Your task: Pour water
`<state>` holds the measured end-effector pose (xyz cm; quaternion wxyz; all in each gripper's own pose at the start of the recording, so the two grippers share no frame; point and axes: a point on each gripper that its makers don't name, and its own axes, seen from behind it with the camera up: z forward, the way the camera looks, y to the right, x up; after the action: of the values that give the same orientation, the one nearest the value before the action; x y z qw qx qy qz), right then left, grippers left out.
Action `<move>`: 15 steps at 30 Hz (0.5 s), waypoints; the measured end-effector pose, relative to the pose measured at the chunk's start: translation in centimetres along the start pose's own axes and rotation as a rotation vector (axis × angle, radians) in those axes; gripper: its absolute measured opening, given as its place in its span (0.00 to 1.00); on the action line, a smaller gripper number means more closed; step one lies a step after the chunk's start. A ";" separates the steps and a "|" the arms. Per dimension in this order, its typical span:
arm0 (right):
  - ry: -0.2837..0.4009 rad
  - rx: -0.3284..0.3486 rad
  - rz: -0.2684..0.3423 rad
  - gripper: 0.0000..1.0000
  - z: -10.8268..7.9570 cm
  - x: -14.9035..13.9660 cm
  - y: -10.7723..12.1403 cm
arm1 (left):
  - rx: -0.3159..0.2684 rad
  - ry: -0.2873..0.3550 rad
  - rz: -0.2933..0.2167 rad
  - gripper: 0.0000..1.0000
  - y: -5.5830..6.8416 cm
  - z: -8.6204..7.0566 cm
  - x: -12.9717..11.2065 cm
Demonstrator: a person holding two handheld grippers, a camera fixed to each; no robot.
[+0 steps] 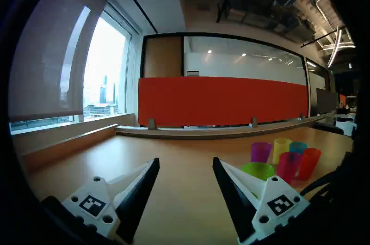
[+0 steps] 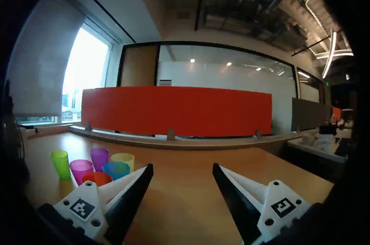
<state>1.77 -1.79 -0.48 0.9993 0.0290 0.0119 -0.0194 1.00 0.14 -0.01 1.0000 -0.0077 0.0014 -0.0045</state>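
The left gripper [image 1: 185, 161] holds its two white, black-edged fingers [image 1: 138, 185] spread wide, with only bare light-wood tabletop [image 1: 185, 208] in the gap. The translucent plastic cups stand at about 3 o'clock from the fingertips, outside the gap. A lime-green cup [image 1: 257, 169] is nearest and partly hidden behind the right-hand finger. Beyond it are a magenta cup [image 1: 288, 165], a red-orange cup [image 1: 309, 162], a purple cup [image 1: 261, 151], a yellow cup [image 1: 281, 148] and a teal cup [image 1: 298, 146].

The right gripper [image 2: 182, 166] is likewise wide apart and grips nothing. In its view the cups sit at 9 o'clock, with the red-orange cup [image 2: 96, 178] tucked behind the left-hand finger.

At 12 o'clock a long red partition panel [image 2: 175, 111] crosses the desk's far edge. A bright window [image 1: 104, 78] lies at 10 o'clock.
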 end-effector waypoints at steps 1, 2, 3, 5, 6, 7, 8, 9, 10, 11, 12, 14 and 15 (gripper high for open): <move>-0.001 0.003 -0.001 1.00 0.0 0.2 -0.1 | -0.002 0.002 -0.001 0.84 0.0 0.0 0.3; -0.002 0.007 -0.003 1.00 0.0 0.4 -0.2 | -0.003 0.004 -0.002 0.84 0.0 0.0 0.7; -0.005 0.010 -0.001 0.99 0.0 0.6 -0.3 | -0.005 0.003 -0.002 0.85 0.1 0.1 1.0; -0.012 0.017 0.005 1.00 0.0 0.8 -0.4 | -0.008 -0.002 -0.002 0.85 0.1 0.2 1.6; -0.015 0.022 0.007 1.00 0.0 1.0 -0.5 | -0.011 -0.003 -0.002 0.85 0.1 0.2 1.9; -0.018 0.027 0.009 0.99 0.0 1.1 -0.5 | -0.016 -0.003 -0.002 0.85 0.2 0.3 2.3; -0.021 0.033 0.012 0.99 -0.1 1.3 -0.6 | -0.020 -0.003 -0.002 0.85 0.3 0.3 2.6; -0.023 0.037 0.014 1.00 -0.1 1.5 -0.6 | -0.026 -0.003 -0.002 0.85 0.4 0.3 3.0; -0.025 0.041 0.016 1.00 -0.1 1.7 -0.6 | -0.031 -0.003 -0.002 0.84 0.5 0.4 3.4; -0.027 0.046 0.019 1.00 -0.2 1.9 -0.7 | -0.037 -0.003 -0.001 0.84 0.6 0.4 3.8; -0.029 0.050 0.023 1.00 -0.2 2.2 -0.7 | -0.041 -0.001 -0.001 0.84 0.6 0.4 4.2; -0.032 0.058 0.032 1.00 -0.3 2.8 -0.7 | -0.049 0.004 -0.001 0.84 0.8 0.5 5.1; -0.034 0.061 0.036 1.00 -0.3 3.1 -0.6 | -0.053 0.004 -0.001 0.84 0.9 0.5 5.4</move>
<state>4.83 -2.51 -0.89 0.9982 0.0592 -0.0061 -0.0022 6.42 0.96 0.45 0.9994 -0.0341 0.0035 -0.0048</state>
